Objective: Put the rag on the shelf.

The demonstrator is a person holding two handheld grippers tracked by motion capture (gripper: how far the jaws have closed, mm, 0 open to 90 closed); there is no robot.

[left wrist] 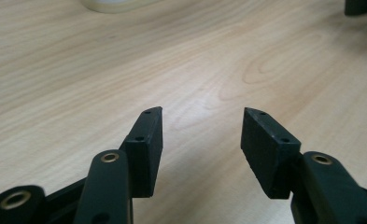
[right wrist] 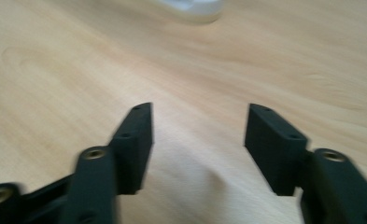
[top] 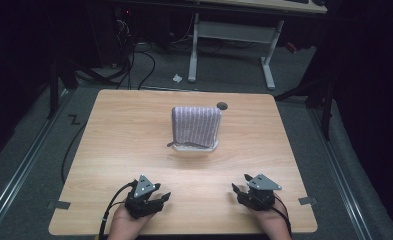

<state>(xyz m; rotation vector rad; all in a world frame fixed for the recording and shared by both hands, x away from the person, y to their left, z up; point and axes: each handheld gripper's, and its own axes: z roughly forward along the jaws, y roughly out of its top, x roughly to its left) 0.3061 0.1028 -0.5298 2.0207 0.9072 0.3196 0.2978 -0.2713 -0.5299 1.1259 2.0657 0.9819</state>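
Note:
A purple-grey knitted cloth (top: pixel 196 126) hangs over a white stand (top: pixel 194 148) at the middle of the wooden table (top: pixel 124 130). My left gripper (top: pixel 162 192) sits low near the table's front edge at the left, jaws apart with nothing between them. In the left gripper view, the left gripper (left wrist: pixel 202 116) frames bare wood, with the stand's white base (left wrist: pixel 109 5) at the top edge. My right gripper (top: pixel 240 182) is near the front edge at the right, also open and holding nothing. In the blurred right gripper view, the right gripper (right wrist: pixel 199 109) points toward the white base (right wrist: pixel 195 8).
A small dark round hole (top: pixel 222 105) lies in the tabletop just behind the cloth. Behind the table stand a white desk frame (top: pixel 231 35) and loose cables (top: pixel 134 60) on the grey floor. The other gripper's dark tip (left wrist: pixel 361 5) shows top right in the left gripper view.

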